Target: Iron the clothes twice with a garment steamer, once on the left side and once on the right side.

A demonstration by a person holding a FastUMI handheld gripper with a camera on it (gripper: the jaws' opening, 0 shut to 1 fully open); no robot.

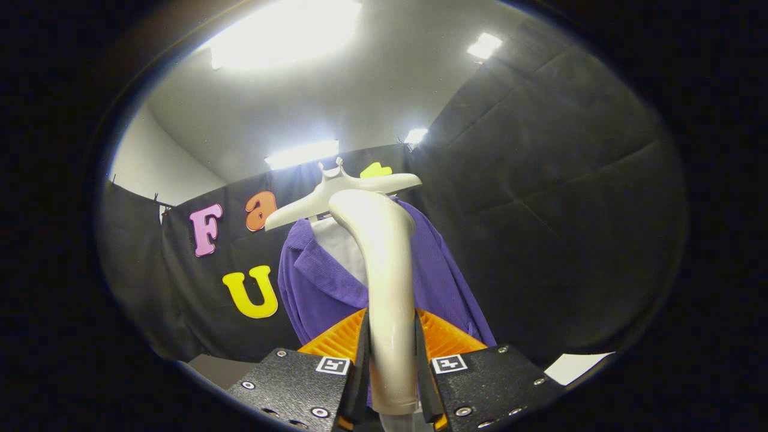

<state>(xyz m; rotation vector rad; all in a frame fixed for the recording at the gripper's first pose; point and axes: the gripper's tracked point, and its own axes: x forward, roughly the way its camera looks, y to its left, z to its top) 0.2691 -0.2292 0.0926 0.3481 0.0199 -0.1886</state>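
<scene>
My gripper (390, 354) is shut on the cream handle of the garment steamer (384, 270), which rises upright between the fingers and curves forward at its top. Beyond the steamer head hangs a purple corduroy jacket (441, 270) on a pale hanger (342, 192), with a light grey lining showing at the collar. The steamer head stands in front of the jacket's upper middle, near the collar; whether it touches the cloth I cannot tell. The steamer hides the jacket's centre.
Black cloth walls (552, 210) close in behind and to the right of the jacket. Bright ceiling lights (282, 33) shine overhead. A pale surface edge (576, 366) shows low to the right of the fingers.
</scene>
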